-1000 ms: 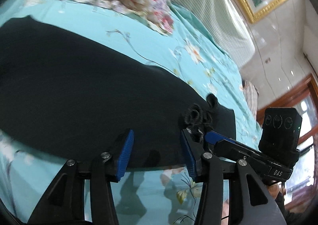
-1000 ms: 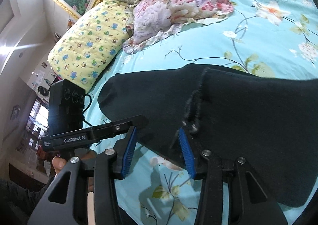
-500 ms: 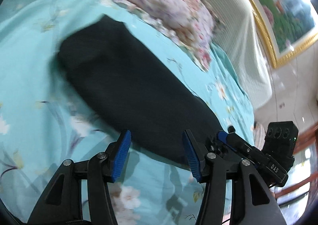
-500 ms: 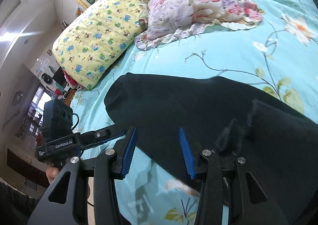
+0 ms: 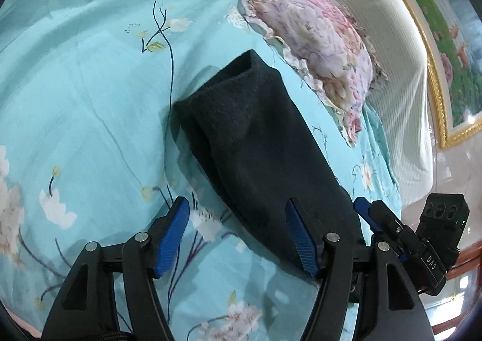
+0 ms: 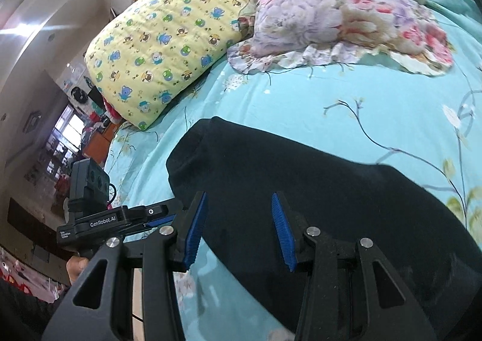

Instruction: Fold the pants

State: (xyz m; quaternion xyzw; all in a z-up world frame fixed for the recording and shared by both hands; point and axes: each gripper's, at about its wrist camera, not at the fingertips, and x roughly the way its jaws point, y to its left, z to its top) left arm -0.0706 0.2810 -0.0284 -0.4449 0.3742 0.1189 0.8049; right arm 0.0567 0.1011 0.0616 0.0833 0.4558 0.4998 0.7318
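The dark pants lie folded into a long narrow strip on the turquoise flowered bed sheet. They also fill the lower middle of the right wrist view. My left gripper is open and empty, above the near edge of the strip. My right gripper is open and empty, just above the pants near their folded end. The right gripper's body shows in the left wrist view, and the left gripper's body shows in the right wrist view.
A pink floral pillow and a yellow cartoon-print pillow lie at the head of the bed. A white striped headboard and a gold-framed picture stand behind. The bed's edge drops off at the left of the right wrist view.
Both grippers have pulled back and up from the pants, empty. The left view has swung away, so the whole folded strip now shows. The bunched cloth near the right gripper's finger is gone.
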